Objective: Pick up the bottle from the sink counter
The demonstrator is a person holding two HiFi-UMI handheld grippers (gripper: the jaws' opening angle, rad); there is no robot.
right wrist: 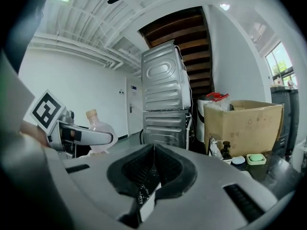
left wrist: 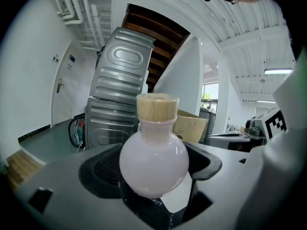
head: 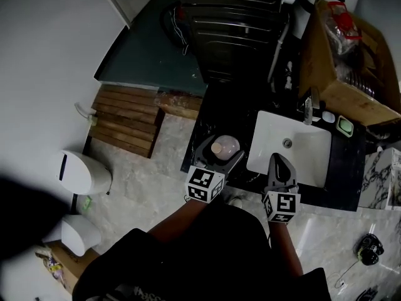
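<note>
A round pale pink bottle (head: 225, 147) with a cork-coloured cap (left wrist: 157, 108) sits between the jaws of my left gripper (head: 219, 153), over the black sink counter (head: 216, 111) just left of the white basin (head: 301, 152). In the left gripper view the bottle (left wrist: 153, 159) stands upright and fills the gap of the left gripper (left wrist: 153, 169), which is shut on its belly. I cannot tell whether its base touches the counter. My right gripper (head: 279, 163) hangs over the basin's front edge; its jaws (right wrist: 153, 163) are shut on nothing. The right gripper view shows the bottle (right wrist: 100, 126) off to the left.
A faucet (head: 308, 109), a green soap dish (head: 345, 126) and small items stand behind the basin. A cardboard box (head: 351, 68) is at the back right, stacked steel machines (head: 232, 24) behind the counter. A wooden pallet (head: 125, 119) and white bins (head: 81, 171) lie on the floor at left.
</note>
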